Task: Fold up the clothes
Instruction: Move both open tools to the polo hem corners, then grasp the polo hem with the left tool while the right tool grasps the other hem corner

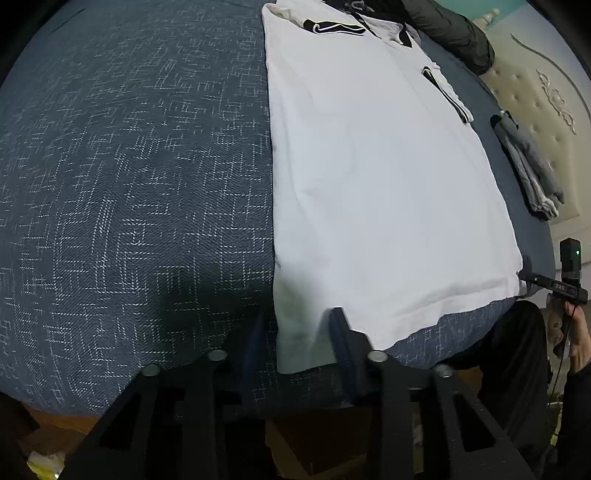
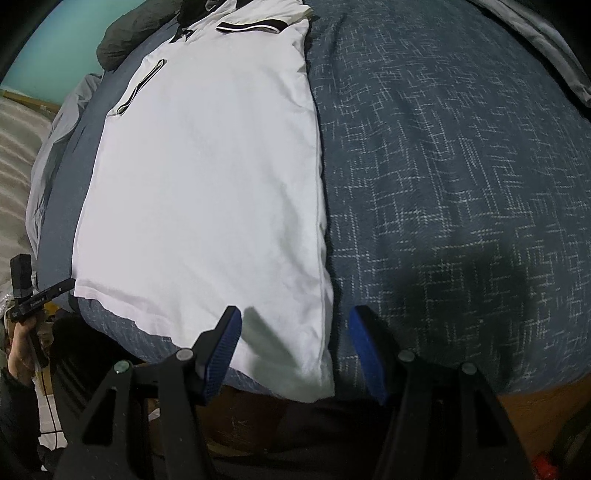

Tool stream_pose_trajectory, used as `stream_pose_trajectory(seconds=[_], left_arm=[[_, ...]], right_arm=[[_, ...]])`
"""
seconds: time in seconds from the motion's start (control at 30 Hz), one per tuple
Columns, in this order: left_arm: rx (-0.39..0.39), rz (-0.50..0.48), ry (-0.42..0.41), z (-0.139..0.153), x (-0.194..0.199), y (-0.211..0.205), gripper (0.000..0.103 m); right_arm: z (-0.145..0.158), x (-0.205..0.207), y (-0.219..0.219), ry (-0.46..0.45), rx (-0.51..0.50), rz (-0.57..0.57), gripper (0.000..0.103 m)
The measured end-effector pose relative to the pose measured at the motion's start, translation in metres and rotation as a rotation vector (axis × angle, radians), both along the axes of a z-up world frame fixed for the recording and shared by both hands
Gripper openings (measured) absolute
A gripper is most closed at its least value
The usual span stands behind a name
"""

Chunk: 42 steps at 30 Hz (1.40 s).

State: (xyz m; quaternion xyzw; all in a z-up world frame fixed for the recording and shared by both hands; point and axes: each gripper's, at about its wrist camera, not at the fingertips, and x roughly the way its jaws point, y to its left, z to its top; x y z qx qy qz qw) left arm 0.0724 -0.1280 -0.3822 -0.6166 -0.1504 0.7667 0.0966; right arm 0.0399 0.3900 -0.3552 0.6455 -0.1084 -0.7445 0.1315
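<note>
**Two Grippers at the Bottom Hem of the Shirt**

Closest to us are the grippers. The left gripper (image 1: 295, 332) is at the near left corner of the white polo shirt (image 1: 369, 166). Its fingers are close together with the corner of the hem between them. One finger lies on top of the cloth (the other is dark and hard to see), so I cannot tell if they are pinching yet.

The right gripper (image 2: 295, 343) is at the other near corner. Its blue fingers (image 2: 225, 343) stand wide, one over the white cloth and one over the blanket. The side edge of the shirt runs between them. They hold nothing.

The shirt lies flat on the blue patterned bed cover (image 1: 129, 166), its sleeves already folded in. Its long way runs straight away from both grippers, with the black collar (image 1: 404, 37) at the far end. The next fold would likely carry the hem up toward the collar.

Farther off lie a folded grey garment (image 1: 528, 166) and a dark jacket (image 1: 450, 33).
</note>
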Motion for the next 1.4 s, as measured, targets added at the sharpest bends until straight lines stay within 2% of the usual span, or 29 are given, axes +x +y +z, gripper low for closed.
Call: stream_pose_trajectory(seconds=[0.1, 0.13, 0.2, 0.23, 0.33, 0.57, 0.67, 0.73, 0.8, 1.2, 1.4], left_arm=[[0.014, -0.011, 0.004, 0.001, 0.001, 0.003, 0.015], [0.015, -0.015, 0.007, 0.002, 0.002, 0.003, 0.014], [0.014, -0.023, 0.016, 0.001, 0.003, 0.004, 0.003], [0.013, -0.025, 0.024, 0.002, 0.004, 0.004, 0.003], [0.017, -0.028, 0.051, 0.008, 0.006, 0.004, 0.003], [0.024, -0.031, 0.122, 0.035, 0.012, -0.004, 0.003], [0.029, -0.038, 0.159, 0.049, 0.020, -0.018, 0.003], [0.031, -0.038, 0.181, 0.053, 0.008, -0.004, 0.003], [0.024, -0.040, 0.196, 0.060, 0.009, -0.006, 0.003], [0.041, -0.040, 0.275, 0.104, 0.004, 0.000, 0.003], [0.042, -0.031, 0.295, 0.119, -0.028, -0.002, 0.003]], right_arm=[[0.000, 0.004, -0.001, -0.001, 0.011, 0.011, 0.046], [0.000, 0.006, -0.001, -0.002, 0.009, 0.015, 0.040], [0.000, 0.008, -0.001, -0.004, 0.004, 0.022, 0.024], [0.000, 0.010, -0.001, -0.003, 0.001, 0.025, 0.014], [0.003, 0.014, 0.001, 0.014, -0.018, 0.030, 0.005], [0.031, 0.009, 0.008, 0.107, -0.047, 0.034, 0.003], [0.053, 0.005, 0.001, 0.145, -0.064, 0.031, 0.003], [0.065, -0.001, 0.003, 0.170, -0.069, 0.040, 0.003], [0.078, -0.001, 0.006, 0.194, -0.074, 0.049, 0.003], [0.106, -0.002, 0.007, 0.278, -0.104, 0.048, 0.003], [0.119, -0.024, 0.009, 0.289, -0.106, 0.035, 0.003]])
